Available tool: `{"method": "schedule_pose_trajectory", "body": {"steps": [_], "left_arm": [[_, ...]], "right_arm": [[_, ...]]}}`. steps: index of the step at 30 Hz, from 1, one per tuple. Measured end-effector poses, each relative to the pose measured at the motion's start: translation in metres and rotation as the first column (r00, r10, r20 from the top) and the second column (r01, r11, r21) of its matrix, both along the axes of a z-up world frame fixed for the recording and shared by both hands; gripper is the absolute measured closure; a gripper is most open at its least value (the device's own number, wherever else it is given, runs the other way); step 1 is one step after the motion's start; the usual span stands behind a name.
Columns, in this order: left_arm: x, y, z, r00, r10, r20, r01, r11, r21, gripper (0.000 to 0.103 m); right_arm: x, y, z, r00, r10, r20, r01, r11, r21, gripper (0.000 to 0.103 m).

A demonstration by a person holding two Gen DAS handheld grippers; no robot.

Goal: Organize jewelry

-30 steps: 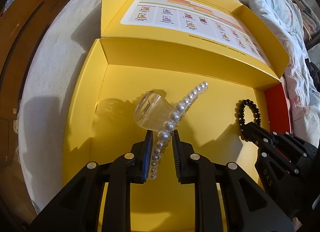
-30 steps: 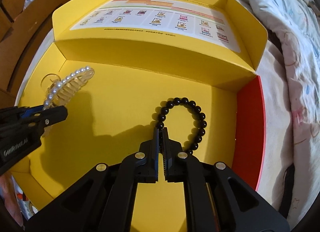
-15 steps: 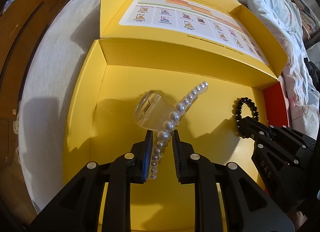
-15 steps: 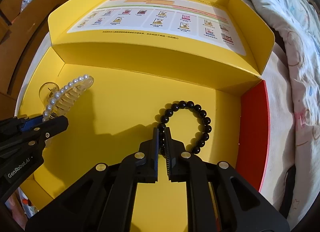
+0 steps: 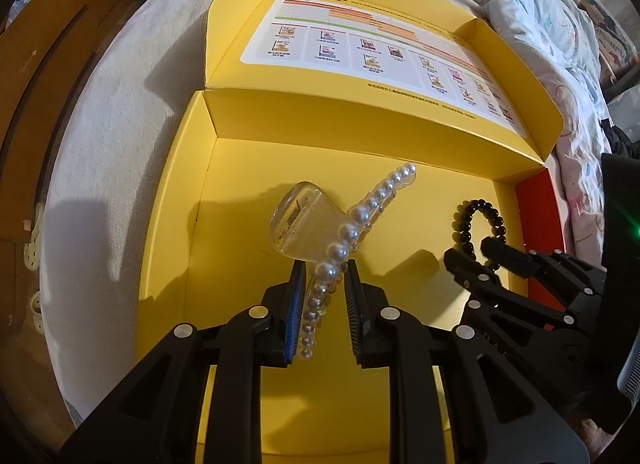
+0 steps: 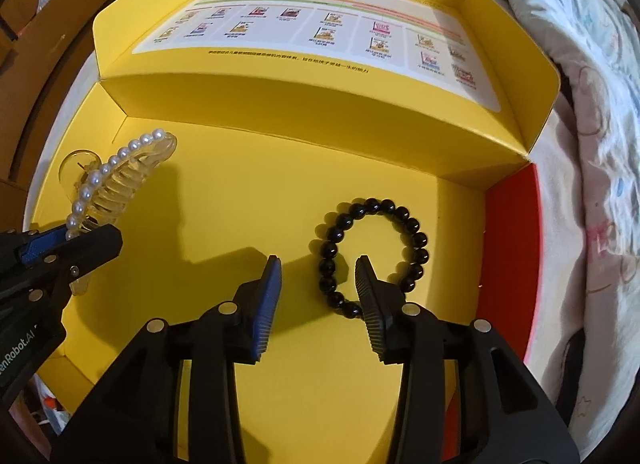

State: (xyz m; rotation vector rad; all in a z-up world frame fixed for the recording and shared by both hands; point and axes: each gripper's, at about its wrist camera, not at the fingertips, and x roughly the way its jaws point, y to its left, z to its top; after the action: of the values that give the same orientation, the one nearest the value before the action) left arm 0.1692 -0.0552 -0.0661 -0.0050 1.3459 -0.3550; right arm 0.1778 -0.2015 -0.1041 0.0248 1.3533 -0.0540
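A clear hair claw clip with a row of pearls (image 5: 340, 240) sits in my left gripper (image 5: 322, 296), whose jaws are shut on its lower end over the left half of the open yellow box (image 5: 176, 224). The clip also shows in the right wrist view (image 6: 108, 188), with the left gripper (image 6: 60, 248) at the left edge. A black bead bracelet (image 6: 372, 252) lies flat on the box floor at the right. My right gripper (image 6: 318, 288) is open, its fingers apart around the bracelet's near left side. It shows in the left wrist view (image 5: 480, 256) next to the bracelet (image 5: 480, 220).
The box lid (image 6: 320, 32) stands folded back behind the floor, with a printed chart inside. A red box side (image 6: 508, 256) borders the right. The box rests on a bed with a grey cover (image 5: 120, 144) and a patterned quilt (image 6: 592, 104) at the right.
My right gripper has opened and let go of the black bracelet, which now lies on the box floor. My left gripper still holds the pearl clip in about the same place.
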Motion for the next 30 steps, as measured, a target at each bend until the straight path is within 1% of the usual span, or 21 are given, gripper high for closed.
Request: {"method": "schedule_pose_trajectory", "body": {"steps": [4,9,10,11,12,13,14,16,19,22,24,27,30], "left_arm": [[0.000,0.000,-0.001,1.000,-0.001,-0.004,0.001,1.000,-0.003,0.083],[-0.001,0.000,0.000,1.000,-0.008,-0.004,0.008,1.000,-0.007,0.083],[-0.001,0.000,0.000,1.000,-0.009,-0.004,0.009,1.000,-0.009,0.083],[0.000,0.000,0.000,1.000,-0.012,-0.004,0.012,1.000,-0.010,0.083],[0.000,0.000,0.000,1.000,-0.013,-0.005,0.013,1.000,-0.013,0.083],[0.000,0.000,0.001,1.000,-0.014,-0.007,0.014,1.000,-0.015,0.083],[0.000,0.000,0.001,1.000,-0.016,-0.008,0.015,1.000,-0.018,0.083],[0.000,0.001,0.003,1.000,-0.017,-0.009,0.016,1.000,-0.023,0.083],[-0.001,0.000,0.006,1.000,-0.018,-0.007,0.018,0.999,-0.031,0.083],[-0.003,0.001,0.010,1.000,-0.022,-0.006,0.022,0.999,-0.043,0.083],[-0.004,0.001,0.013,1.000,-0.024,-0.003,0.024,0.999,-0.049,0.083],[-0.006,0.002,0.018,1.000,-0.024,0.003,0.024,0.998,-0.059,0.083],[-0.007,0.005,0.022,1.000,-0.021,0.012,0.022,0.998,-0.062,0.083]], "right_arm": [[0.001,-0.002,-0.005,1.000,-0.018,-0.007,0.019,1.000,0.002,0.061],[0.007,-0.005,-0.006,1.000,-0.007,-0.030,0.007,1.000,-0.004,0.064],[0.010,-0.005,-0.006,0.999,-0.002,-0.039,0.002,1.000,-0.005,0.070],[0.013,-0.005,-0.006,0.999,0.000,-0.046,0.000,1.000,-0.009,0.080],[0.016,-0.006,-0.006,0.998,0.003,-0.058,-0.004,1.000,-0.015,0.083],[0.019,-0.007,-0.006,0.998,0.003,-0.069,-0.005,1.000,-0.016,0.089],[0.022,-0.008,-0.005,0.997,0.005,-0.082,-0.006,1.000,-0.020,0.092],[0.026,-0.010,-0.005,0.994,0.004,-0.106,-0.005,1.000,-0.012,0.092],[0.030,-0.012,-0.005,0.990,0.007,-0.140,-0.011,1.000,-0.029,0.092],[0.033,-0.017,-0.003,0.989,-0.011,-0.149,0.006,0.999,-0.035,0.092],[0.033,-0.023,0.003,0.990,-0.020,-0.141,0.018,1.000,-0.017,0.092],[0.032,-0.032,0.022,0.993,-0.027,-0.119,0.030,0.999,0.027,0.092],[0.029,-0.039,0.040,0.995,-0.040,-0.095,0.043,0.998,0.036,0.092]]}}
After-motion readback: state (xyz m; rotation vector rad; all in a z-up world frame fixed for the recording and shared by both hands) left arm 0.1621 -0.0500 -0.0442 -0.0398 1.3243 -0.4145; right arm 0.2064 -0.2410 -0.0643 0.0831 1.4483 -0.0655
